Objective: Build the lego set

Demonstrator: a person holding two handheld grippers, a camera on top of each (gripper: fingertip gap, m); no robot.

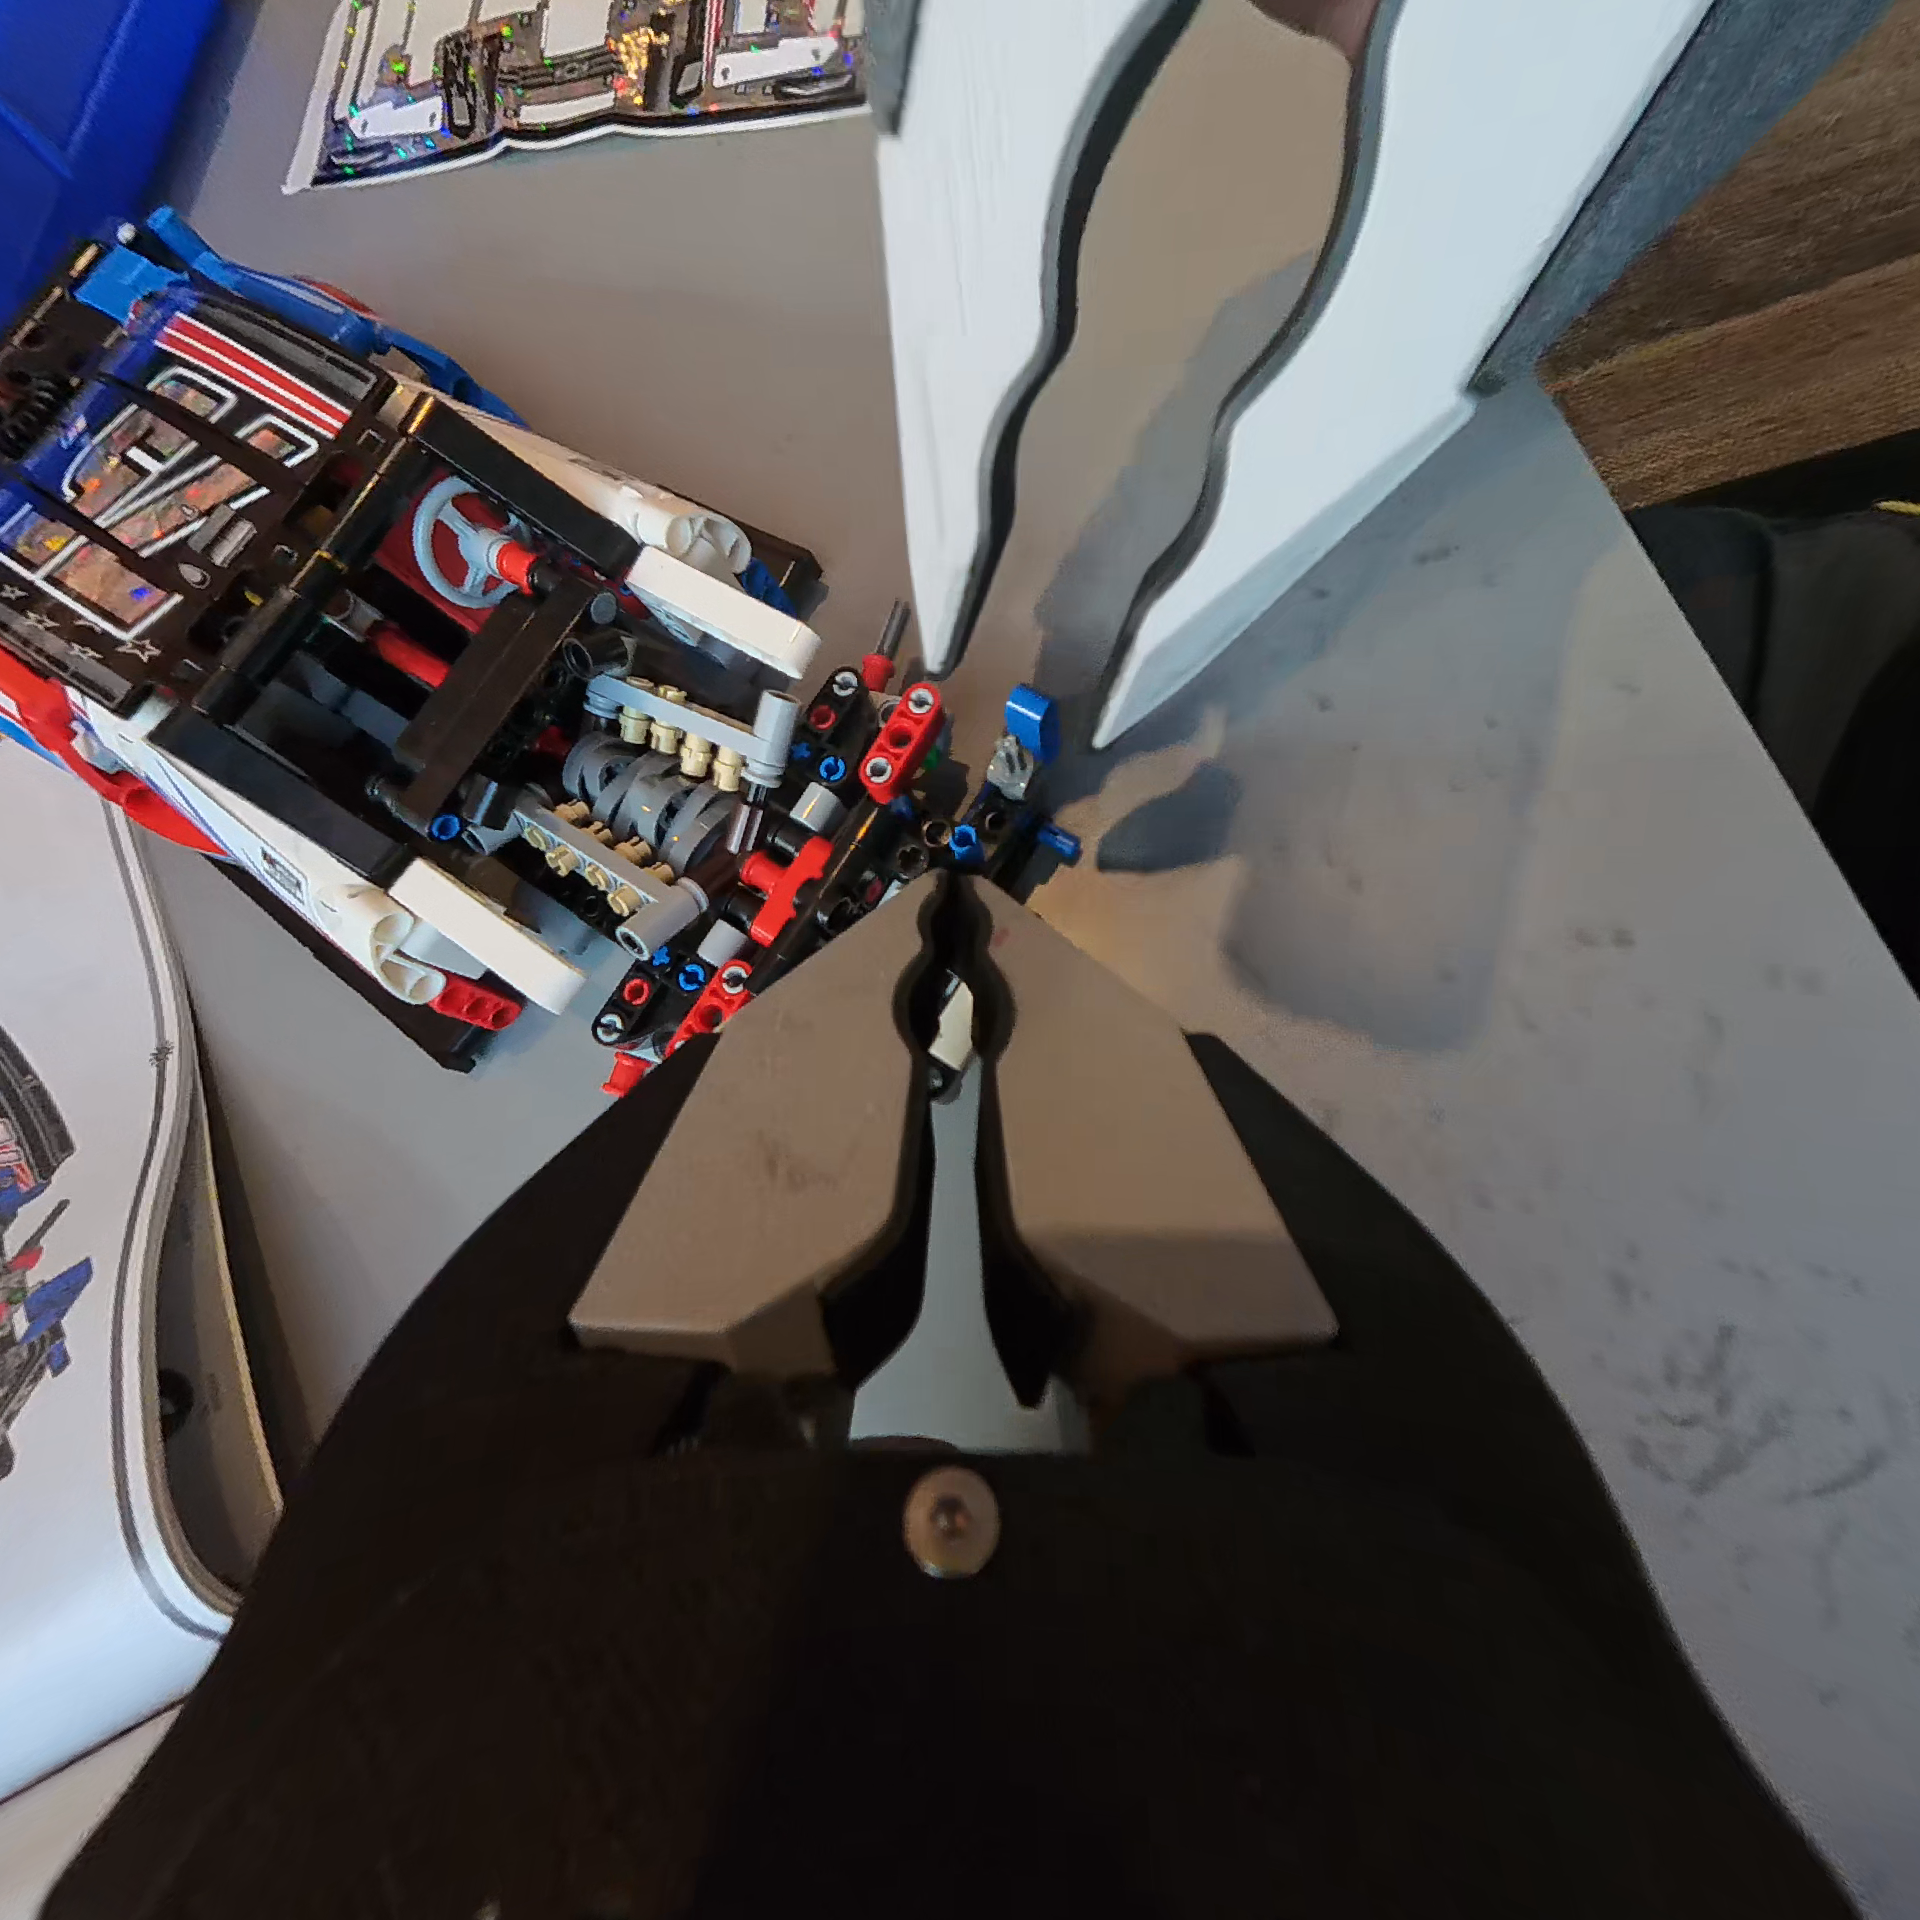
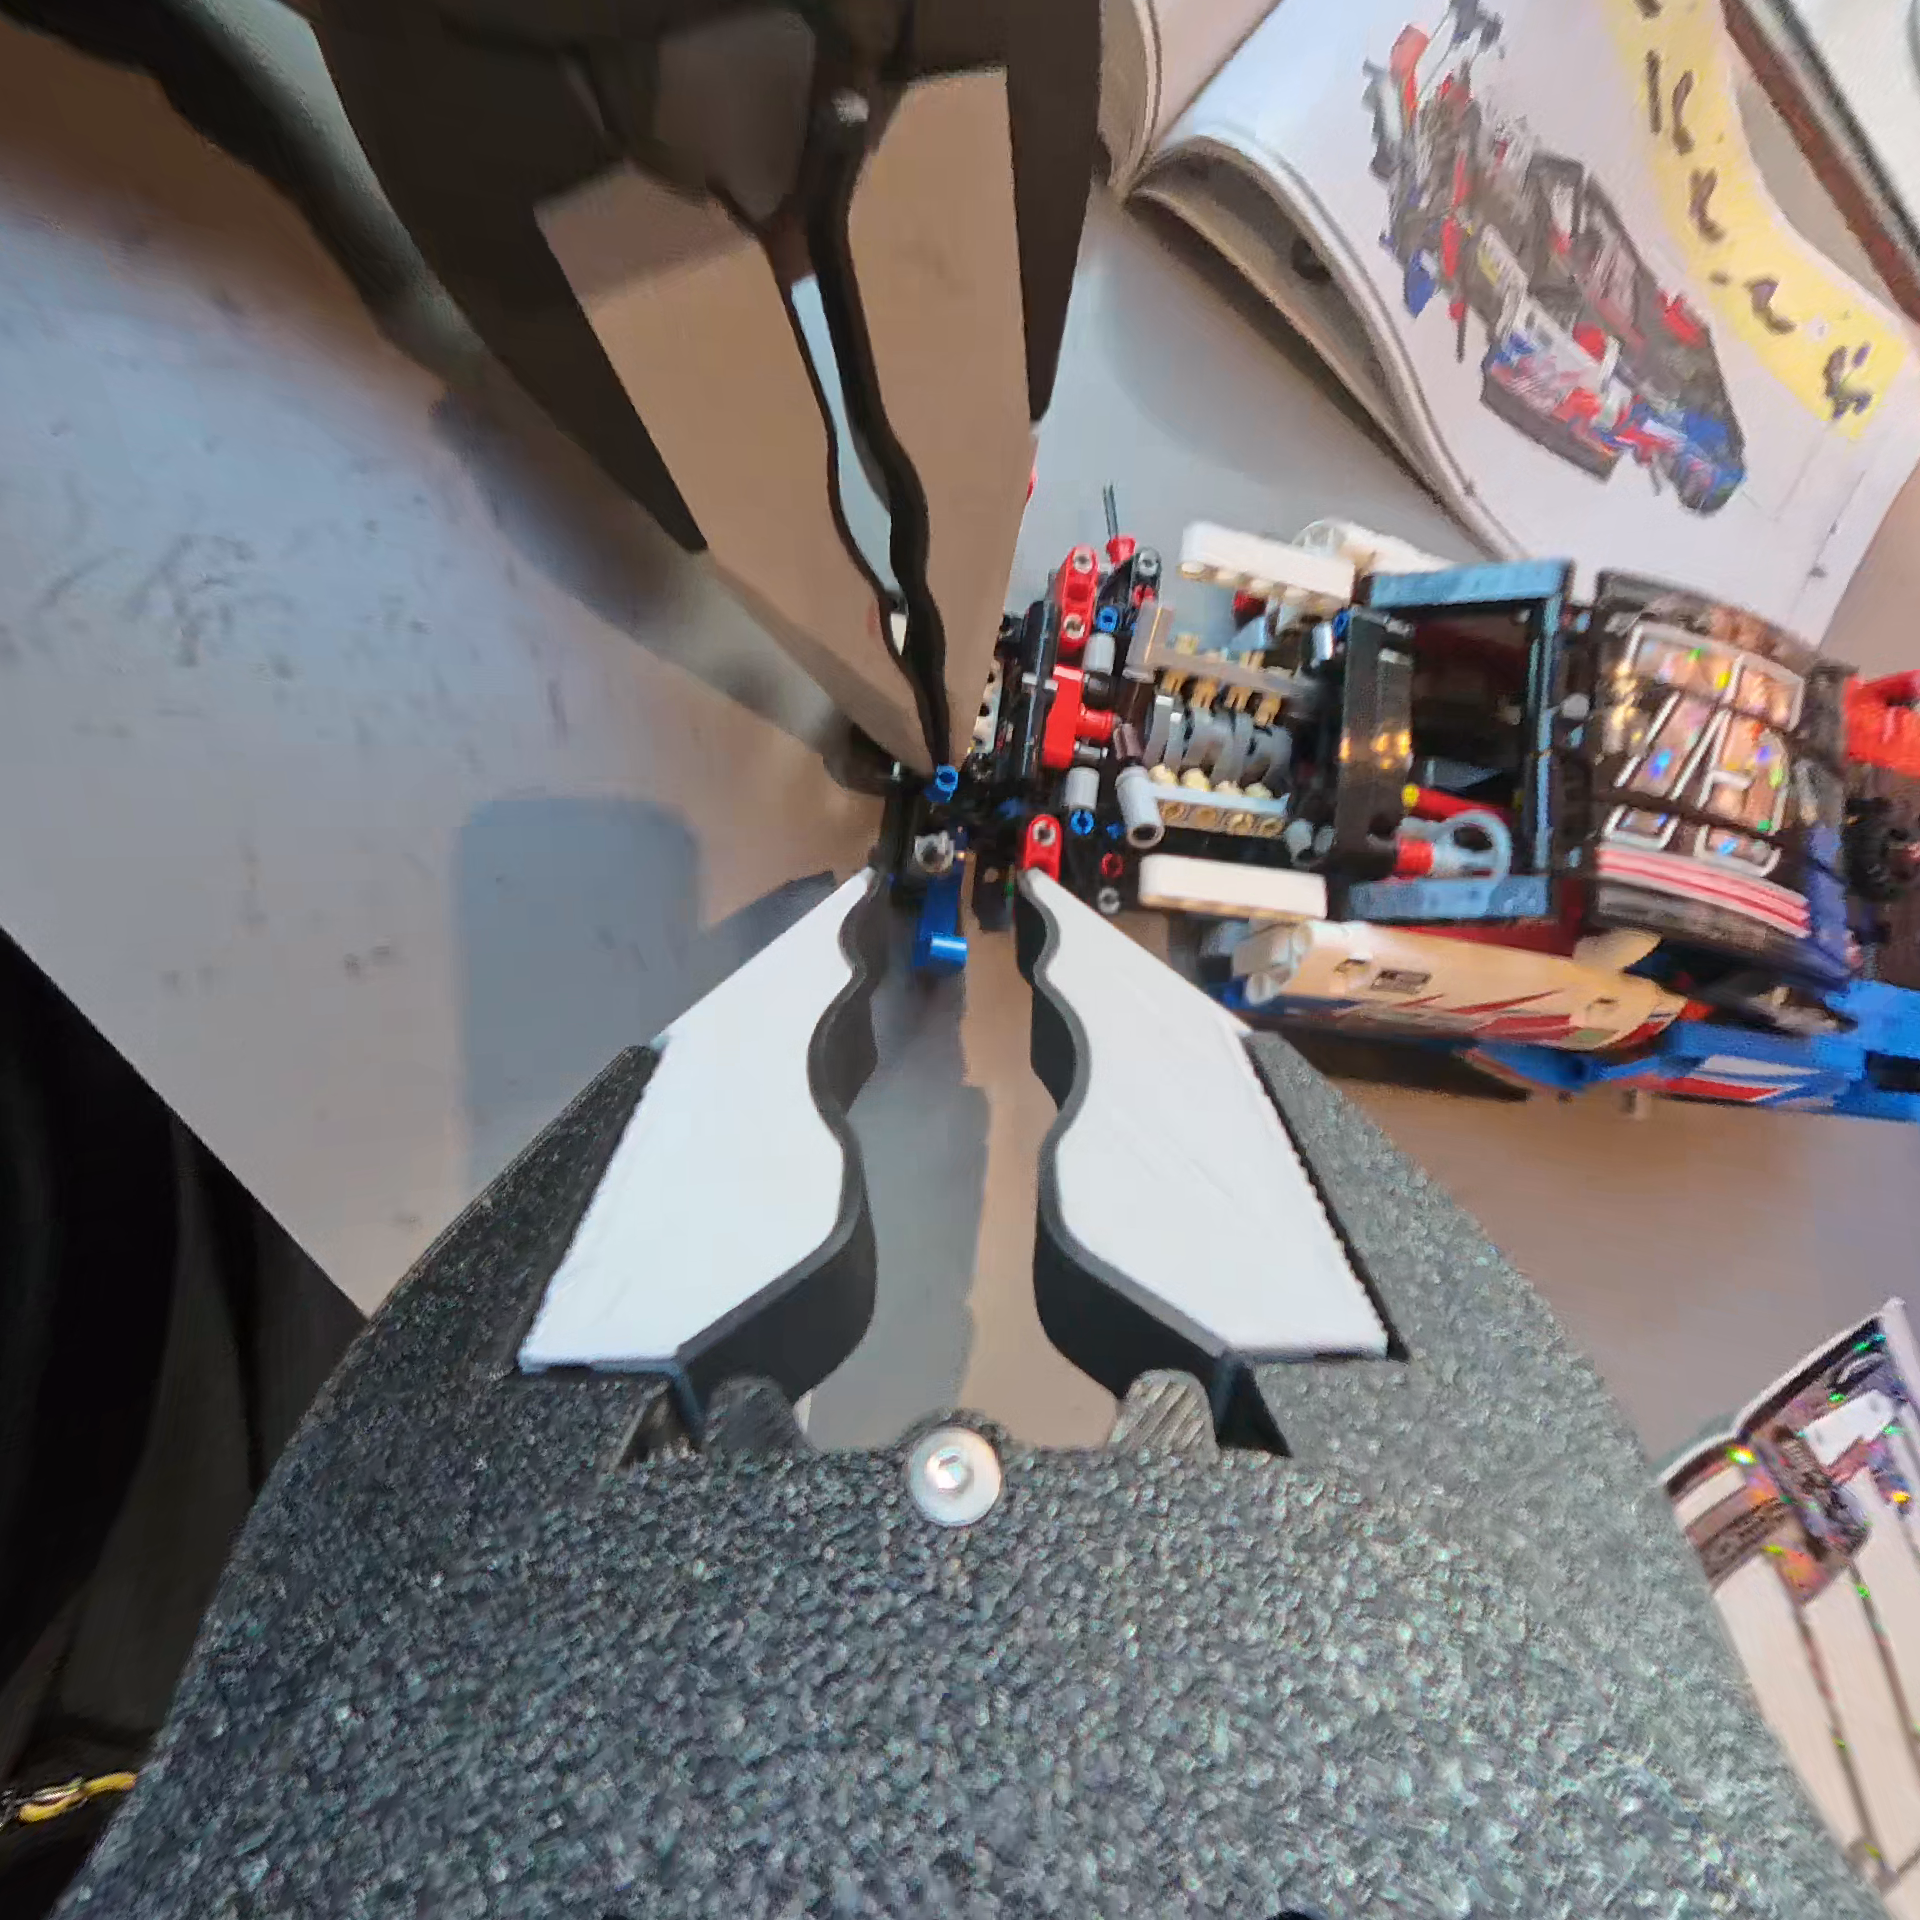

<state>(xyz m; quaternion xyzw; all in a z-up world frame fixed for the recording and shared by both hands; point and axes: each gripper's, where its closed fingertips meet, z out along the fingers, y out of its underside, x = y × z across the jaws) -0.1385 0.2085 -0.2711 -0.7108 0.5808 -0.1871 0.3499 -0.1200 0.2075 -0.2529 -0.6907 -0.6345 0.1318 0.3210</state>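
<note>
The lego car point(image 1: 343, 665) was largely built, its nose bare; there the left hand-held gripper point(image 1: 948, 894) was clenched on its frame, the right hand-held gripper point(image 2: 948, 883) released.

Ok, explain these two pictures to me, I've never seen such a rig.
No robot here: a person holds a two-finger gripper in each hand, with a camera on each looking along its fingers. One picture is from the left gripper, the tan one, its jaws shut at the front end of a half-built toy car; whether it pinches a part, I cannot tell. The other is from the right gripper, the white one, open around a small blue piece at the same end. On the grey table lie an open instruction booklet and a sticker sheet.
</note>
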